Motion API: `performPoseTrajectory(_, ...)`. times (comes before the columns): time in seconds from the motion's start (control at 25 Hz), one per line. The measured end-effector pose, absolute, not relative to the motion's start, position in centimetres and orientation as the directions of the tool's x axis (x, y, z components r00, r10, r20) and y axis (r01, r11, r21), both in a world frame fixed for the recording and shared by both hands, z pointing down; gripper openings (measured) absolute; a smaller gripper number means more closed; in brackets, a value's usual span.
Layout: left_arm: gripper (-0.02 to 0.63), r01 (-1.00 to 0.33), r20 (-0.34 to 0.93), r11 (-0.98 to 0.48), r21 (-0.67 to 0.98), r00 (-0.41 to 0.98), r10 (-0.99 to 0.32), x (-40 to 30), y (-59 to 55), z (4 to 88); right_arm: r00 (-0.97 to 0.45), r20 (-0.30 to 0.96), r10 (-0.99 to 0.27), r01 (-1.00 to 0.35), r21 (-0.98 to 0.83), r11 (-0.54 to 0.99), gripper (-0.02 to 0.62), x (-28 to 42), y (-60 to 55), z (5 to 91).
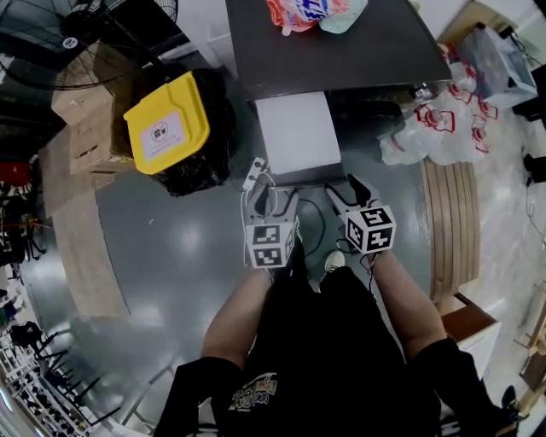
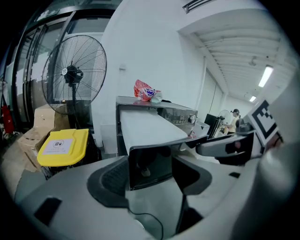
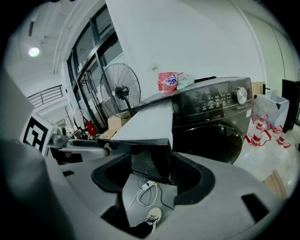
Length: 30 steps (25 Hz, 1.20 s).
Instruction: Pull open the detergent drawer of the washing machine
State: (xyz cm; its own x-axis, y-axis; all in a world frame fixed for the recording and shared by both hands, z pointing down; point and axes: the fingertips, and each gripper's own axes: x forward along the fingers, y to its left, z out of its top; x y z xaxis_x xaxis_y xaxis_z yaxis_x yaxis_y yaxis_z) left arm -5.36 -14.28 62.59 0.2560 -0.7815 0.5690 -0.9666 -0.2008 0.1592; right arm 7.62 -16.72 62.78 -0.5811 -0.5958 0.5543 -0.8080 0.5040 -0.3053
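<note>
The dark washing machine (image 1: 341,51) stands at the top of the head view. Its detergent drawer (image 1: 299,136), white with a dark front panel (image 2: 150,164), stands pulled far out toward me. My left gripper (image 1: 275,201) hovers just in front of the panel's left corner, jaws wide apart and holding nothing. At the right corner sits my right gripper (image 1: 350,195), also open. In the left gripper view the left gripper (image 2: 150,174) frames the panel; in the right gripper view the right gripper (image 3: 150,177) frames the panel's right end (image 3: 152,159).
A red detergent bag (image 1: 303,13) lies on the machine. A yellow-lidded bin (image 1: 166,124), cardboard boxes (image 1: 85,128) and a fan (image 1: 94,34) stand to the left. Plastic bags (image 1: 444,128) lie to the right. A power strip with cable (image 1: 253,175) lies on the floor below the drawer.
</note>
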Motion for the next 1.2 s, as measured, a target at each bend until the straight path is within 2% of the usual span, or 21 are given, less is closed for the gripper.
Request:
performPoseTrajectory(0.2, 0.264, -0.973, 0.567, -0.184, 0.137, 0.229, -0.791, -5.5, -13.7, 62.0, -0.602, 0.542, -0.586, -0.791, -0.304, 0.532, 0.299, 7.7, -16.2, 62.0)
performPoseTrajectory(0.4, 0.256, -0.982, 0.533, -0.16, 0.098, 0.188, -0.825, -5.3, -11.6, 59.8, -0.627, 0.499, -0.598, -0.769, -0.274, 0.578, 0.281, 8.5, -14.6, 60.1)
performPoseTrajectory(0.52, 0.225, -0.988, 0.488, -0.127, 0.087, 0.153, -0.859, -4.9, -10.1, 57.2, -0.654, 0.45, -0.607, -0.745, -0.25, 0.618, 0.214, 9.2, -13.6, 57.9)
performPoseTrajectory(0.72, 0.126, -0.994, 0.419, -0.077, 0.076, 0.102, -0.902, -4.2, -7.2, 52.8, -0.686, 0.369, -0.627, -0.719, -0.216, 0.66, 0.002, 10.3, -11.9, 54.0)
performPoseTrajectory(0.84, 0.054, -0.996, 0.396, -0.055, 0.068, 0.077, -0.915, -4.3, -5.8, 51.1, -0.717, 0.344, -0.607, -0.69, -0.219, 0.69, 0.003, 10.0, -10.7, 52.7)
performPoseTrajectory(0.92, 0.029, -0.996, 0.399, -0.053, 0.066, 0.075, -0.914, -4.2, -5.1, 50.4, -0.732, 0.333, -0.595, -0.674, -0.226, 0.703, 0.003, 9.7, -9.9, 51.9)
performPoseTrajectory(1.2, 0.014, -0.992, 0.393, -0.117, 0.056, 0.129, -0.911, -4.4, -3.7, 48.1, -0.74, 0.306, -0.599, -0.671, -0.27, 0.691, 0.003, 8.5, -8.4, 49.3)
